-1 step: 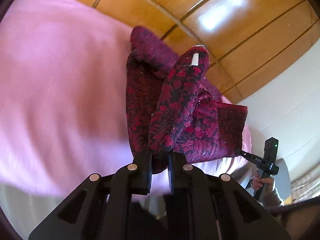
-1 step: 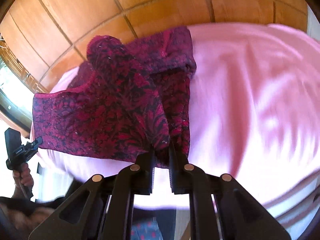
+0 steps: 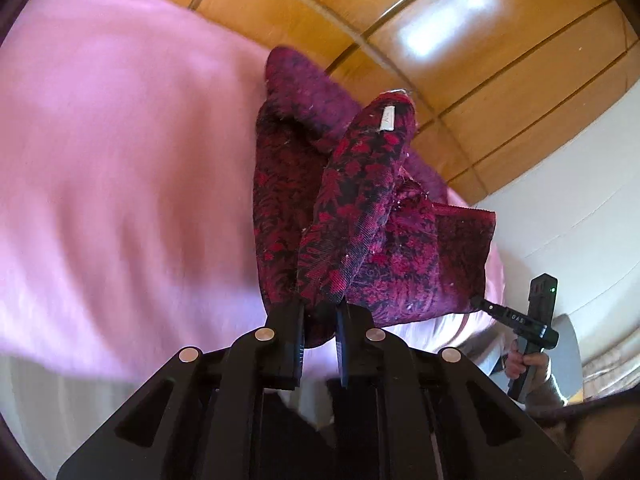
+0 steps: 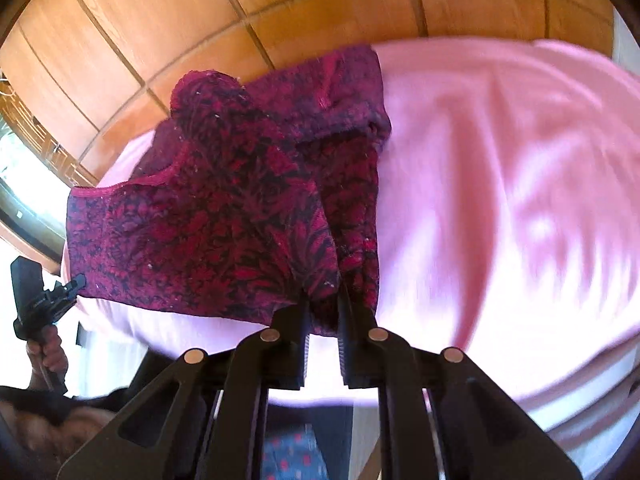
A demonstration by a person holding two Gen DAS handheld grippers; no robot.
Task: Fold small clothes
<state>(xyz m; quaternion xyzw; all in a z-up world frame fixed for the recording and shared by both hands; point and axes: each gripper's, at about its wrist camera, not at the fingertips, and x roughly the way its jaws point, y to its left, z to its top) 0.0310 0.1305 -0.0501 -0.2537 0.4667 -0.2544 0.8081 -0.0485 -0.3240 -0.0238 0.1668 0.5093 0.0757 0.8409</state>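
Note:
A dark red, flower-patterned small garment (image 3: 360,216) hangs in folds over a pink bed cover (image 3: 120,180), a white tag (image 3: 387,118) showing at its top. My left gripper (image 3: 320,308) is shut on a lower corner of it. In the right wrist view the same garment (image 4: 224,232) spreads to the left, and my right gripper (image 4: 322,304) is closing on another bottom corner, the cloth pinched between its pads. Each view shows the other gripper far off at the garment's opposite corner, held in a hand (image 3: 528,360).
The pink cover (image 4: 500,200) stretches wide beside the garment. Behind it stands a wooden panelled wall (image 3: 440,40), with a white wall (image 3: 560,180) to the right. A window (image 4: 24,168) lies at the far left of the right wrist view.

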